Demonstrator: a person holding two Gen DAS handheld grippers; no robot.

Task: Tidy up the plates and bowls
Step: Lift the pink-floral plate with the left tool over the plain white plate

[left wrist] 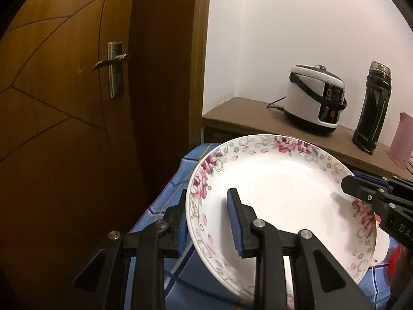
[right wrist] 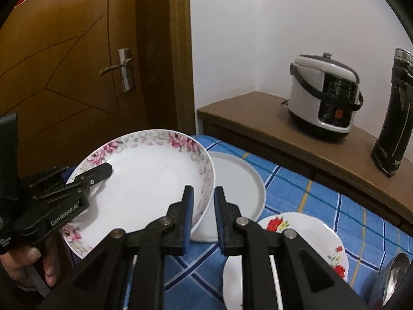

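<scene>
Plainly, the pink-flowered plate [left wrist: 281, 196] is tilted above the blue checked tablecloth [right wrist: 304, 180], held up from two sides. The left gripper [left wrist: 209, 222] straddles the plate's near-left rim — one blue-padded finger inside the dish, the other outside and below the edge — with its jaws set apart by about the rim's thickness, and whether the pads press on the china cannot be told. The right gripper [right wrist: 204, 215] likewise has the opposite rim between its fingers, jaws narrow, one pad on the white inner face and one just outside; a small gap shows beside the outer pad, so a firm clamp cannot be confirmed either.

Just behind and partly under the tilted plate lies a plain grey plate [right wrist: 240, 188], flat on the cloth. Nearer the right-wrist camera sits a white plate with red flowers [right wrist: 309, 235], and a metal bowl [right wrist: 395, 276] shows at the lower right edge.

Beyond the cloth runs a brown counter [right wrist: 258, 108] carrying a white rice cooker [right wrist: 325, 93] and a dark thermos [right wrist: 395, 118]; a pink kettle [left wrist: 402, 142] stands further along. A wooden door [left wrist: 64, 90] with a lever handle fills the left.
</scene>
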